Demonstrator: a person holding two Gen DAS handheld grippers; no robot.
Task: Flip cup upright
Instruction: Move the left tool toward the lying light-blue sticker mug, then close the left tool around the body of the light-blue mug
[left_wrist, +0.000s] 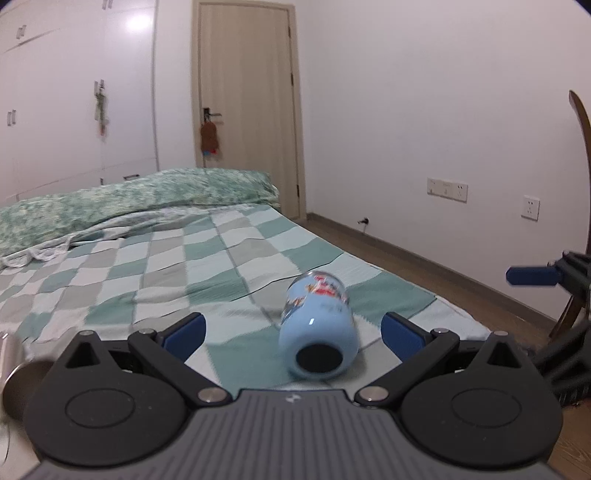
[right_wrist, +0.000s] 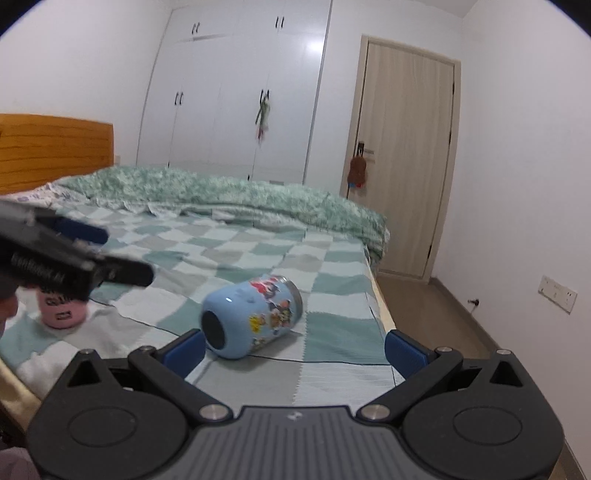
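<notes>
I've got the blue cup (left_wrist: 317, 328) on its side near the bed's (left_wrist: 147, 266) foot edge, base toward me, long axis running away between my spread-wide left gripper (left_wrist: 291, 328), the nearer one, while my right gripper (right_wrist: 294, 345) also gapes empty.

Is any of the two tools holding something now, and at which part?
Nothing is held. The left tool and the right tool are both open, and the blue cup lies on its side on the bed, untouched.
</notes>
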